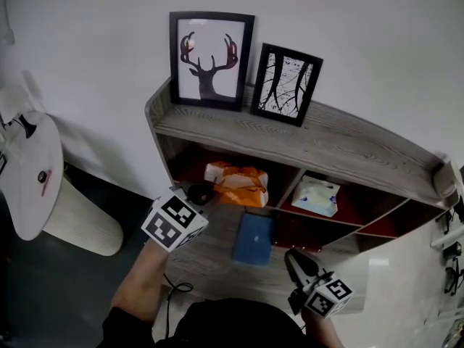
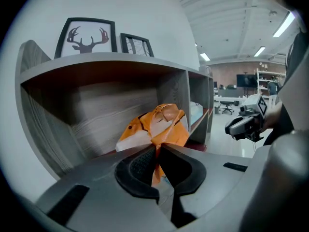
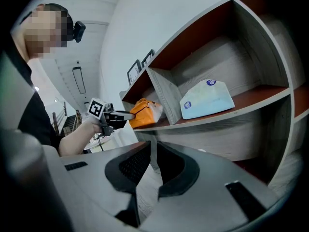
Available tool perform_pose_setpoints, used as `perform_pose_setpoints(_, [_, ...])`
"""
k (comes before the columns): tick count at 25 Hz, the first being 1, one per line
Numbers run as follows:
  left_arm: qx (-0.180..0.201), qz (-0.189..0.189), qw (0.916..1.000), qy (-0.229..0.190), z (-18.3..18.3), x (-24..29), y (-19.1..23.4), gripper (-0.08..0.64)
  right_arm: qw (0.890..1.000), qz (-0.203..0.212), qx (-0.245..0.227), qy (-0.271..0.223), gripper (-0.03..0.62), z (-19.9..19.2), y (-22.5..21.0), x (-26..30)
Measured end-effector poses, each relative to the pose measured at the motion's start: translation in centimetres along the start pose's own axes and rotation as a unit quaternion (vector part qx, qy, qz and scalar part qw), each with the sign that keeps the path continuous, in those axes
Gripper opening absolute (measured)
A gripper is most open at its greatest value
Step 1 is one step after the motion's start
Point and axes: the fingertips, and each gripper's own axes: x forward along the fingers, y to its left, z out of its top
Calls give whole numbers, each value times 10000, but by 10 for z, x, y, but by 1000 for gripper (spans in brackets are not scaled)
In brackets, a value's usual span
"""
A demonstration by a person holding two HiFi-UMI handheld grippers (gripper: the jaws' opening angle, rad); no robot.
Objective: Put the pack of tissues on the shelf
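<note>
An orange pack of tissues [image 1: 238, 183] lies in the left compartment of the grey wooden shelf [image 1: 326, 145]. My left gripper [image 1: 205, 192] reaches into that compartment and is shut on the near end of the pack's wrapper. In the left gripper view the orange pack [image 2: 157, 124] bulges just beyond the pinched left gripper [image 2: 158, 149]. My right gripper [image 1: 292, 255] hangs low at the front right, shut and empty. From the right gripper view, the right gripper [image 3: 151, 145] points at the shelf, with the orange pack [image 3: 144, 112] far off to the left.
A pale blue tissue pack [image 1: 316, 196] sits in the middle compartment. A blue flat item [image 1: 254, 238] lies on the lower board. Two framed pictures [image 1: 210, 60] stand on top. A white round table [image 1: 29, 172] and a pale bin [image 1: 83, 223] stand to the left.
</note>
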Motion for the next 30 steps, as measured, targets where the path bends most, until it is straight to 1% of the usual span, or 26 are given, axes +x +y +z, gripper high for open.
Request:
perform_pose_setpoints(5, [-143,131,9998,-68,0,15,12,25,9999,-99,61,-23,26,2,-7,-5])
perform_pose_setpoints(9, [-167,323,9993,-99,0,26,23,25,9999,-142,3,13,26,2,-11,-9])
perform_pose_setpoints(12, [-109,514,9986,-49,-3,33,30,25,9999,-119,-7,-15,26,3,-12,-12])
perform_pose_setpoints(15, [38,692,9976,24,-3,36,33,28,9999,-159,-62,22,26,2,-14,-18])
perform_pose_setpoints(17, [88,809,9967,34,-2,36,34,33,9999,-146,10,-55,26,5,-13,-21])
perform_pose_setpoints(18, [105,877,9961,27,-2,35,35,48,9999,-138,12,-92,26,7,-13,-22])
perform_pose_setpoints(21, [163,1109,9937,17,-2,31,37,123,9997,-164,-130,-151,26,6,-19,-28])
perform_pose_setpoints(24, [245,1309,9911,-6,-1,27,39,190,9997,-180,-146,-74,26,6,-17,-30])
perform_pose_setpoints(27, [261,1453,9890,-111,3,21,40,207,9994,-126,-314,-60,26,3,-22,-31])
perform_pose_setpoints(30, [223,1570,9868,-338,11,12,38,207,9996,-86,-246,71,26,4,-16,-29])
